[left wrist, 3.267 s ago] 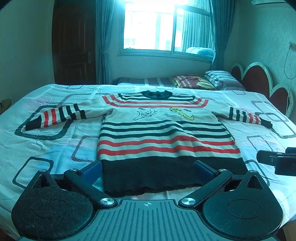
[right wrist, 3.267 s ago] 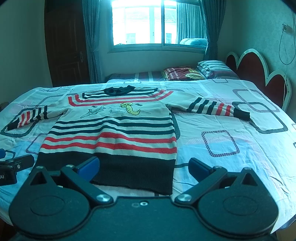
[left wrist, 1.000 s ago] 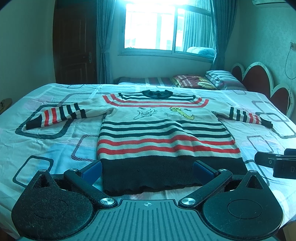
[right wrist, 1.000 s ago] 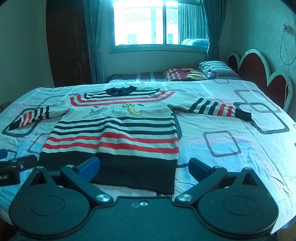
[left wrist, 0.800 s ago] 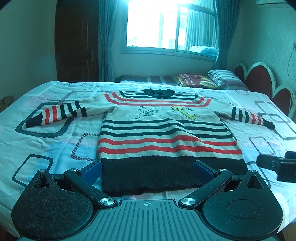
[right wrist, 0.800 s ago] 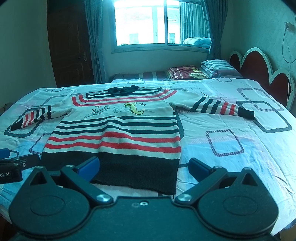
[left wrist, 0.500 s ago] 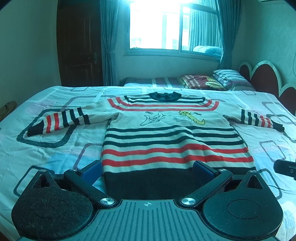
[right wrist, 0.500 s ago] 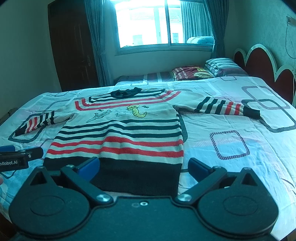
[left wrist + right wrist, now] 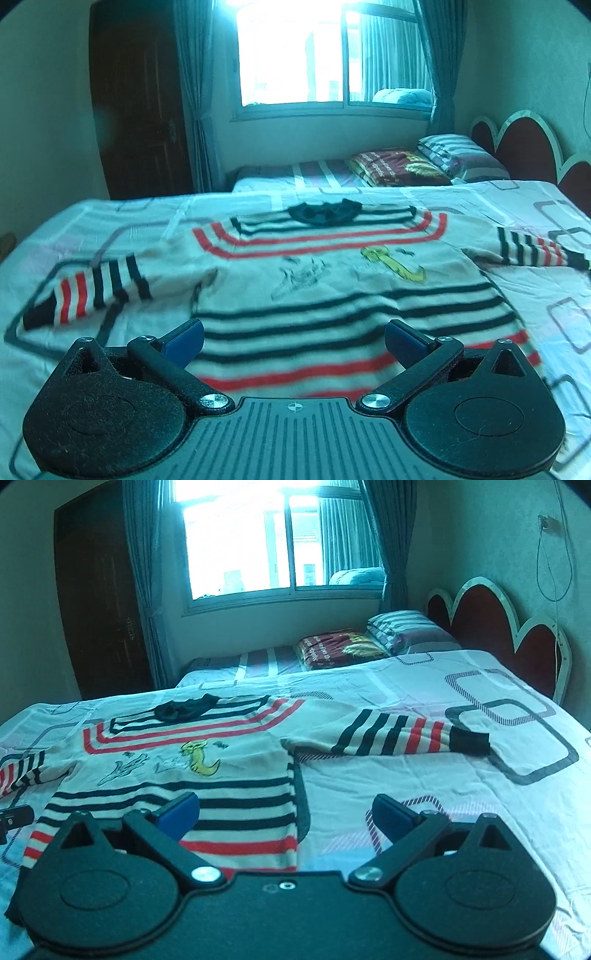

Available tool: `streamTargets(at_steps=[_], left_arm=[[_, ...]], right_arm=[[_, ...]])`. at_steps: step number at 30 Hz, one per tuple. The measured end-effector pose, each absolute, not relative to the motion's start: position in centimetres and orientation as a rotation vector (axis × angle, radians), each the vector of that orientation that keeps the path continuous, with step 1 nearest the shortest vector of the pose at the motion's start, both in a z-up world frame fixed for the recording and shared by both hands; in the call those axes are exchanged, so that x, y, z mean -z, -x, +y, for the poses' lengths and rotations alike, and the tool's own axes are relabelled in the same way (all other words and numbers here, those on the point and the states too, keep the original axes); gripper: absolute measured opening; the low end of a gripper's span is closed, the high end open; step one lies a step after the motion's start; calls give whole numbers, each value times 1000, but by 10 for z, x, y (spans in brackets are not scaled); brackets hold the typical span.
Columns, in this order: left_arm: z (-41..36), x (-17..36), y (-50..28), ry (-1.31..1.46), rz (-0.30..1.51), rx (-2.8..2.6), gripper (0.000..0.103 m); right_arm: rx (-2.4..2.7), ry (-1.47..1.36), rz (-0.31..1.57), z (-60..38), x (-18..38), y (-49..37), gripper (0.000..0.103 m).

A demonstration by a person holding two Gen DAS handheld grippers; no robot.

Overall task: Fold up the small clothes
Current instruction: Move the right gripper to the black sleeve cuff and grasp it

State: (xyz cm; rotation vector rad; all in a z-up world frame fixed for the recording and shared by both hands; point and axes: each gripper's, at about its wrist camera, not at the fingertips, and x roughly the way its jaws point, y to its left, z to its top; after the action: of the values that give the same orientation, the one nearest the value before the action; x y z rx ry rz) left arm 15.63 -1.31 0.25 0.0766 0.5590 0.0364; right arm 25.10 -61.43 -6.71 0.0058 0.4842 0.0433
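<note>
Peering past my wide-open, empty left claw (image 9: 293,338) and right claw (image 9: 286,810), I lose the blurred sweater's (image 9: 332,295) hem behind them.

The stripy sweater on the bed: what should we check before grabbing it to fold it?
1. Striped sweater lies flat, front up: ok.
2. Both sleeves spread out: left sleeve and right sleeve lie straight: ok.
3. Left gripper open and holding nothing: ok.
4. Right gripper open and holding nothing: ok.
5. Bottom hem flat: hidden behind the grippers: cannot tell.
6. Bedsheet around the sweater bare of other clothes: ok as far as these views show.
</note>
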Motion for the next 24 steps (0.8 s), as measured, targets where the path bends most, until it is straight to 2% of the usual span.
streamTargets(at_steps=[8,15,17,18,19,23,24], left_arm=[[22,11,-258,-84,551,-99,103],[52,48,-317,24,649,-137,103],[53,59,-326,35,673,-139,103],[52,63,-330,29,682,-140,103],[51,67,-333,19,690,-139,103],[45,75,-338,-9,709,-133,103],[44,77,-340,-10,712,-131,103]], right_arm=[[67,-130,433,-683,69,-356,98],[167,-376,462,-765,118,-432,95],[189,-491,507,-788,140,-445,83],[195,-574,541,-799,154,-449,47],[207,-652,575,-808,166,-452,32],[190,-816,559,-820,191,-446,46],[176,-848,542,-820,194,-445,56]])
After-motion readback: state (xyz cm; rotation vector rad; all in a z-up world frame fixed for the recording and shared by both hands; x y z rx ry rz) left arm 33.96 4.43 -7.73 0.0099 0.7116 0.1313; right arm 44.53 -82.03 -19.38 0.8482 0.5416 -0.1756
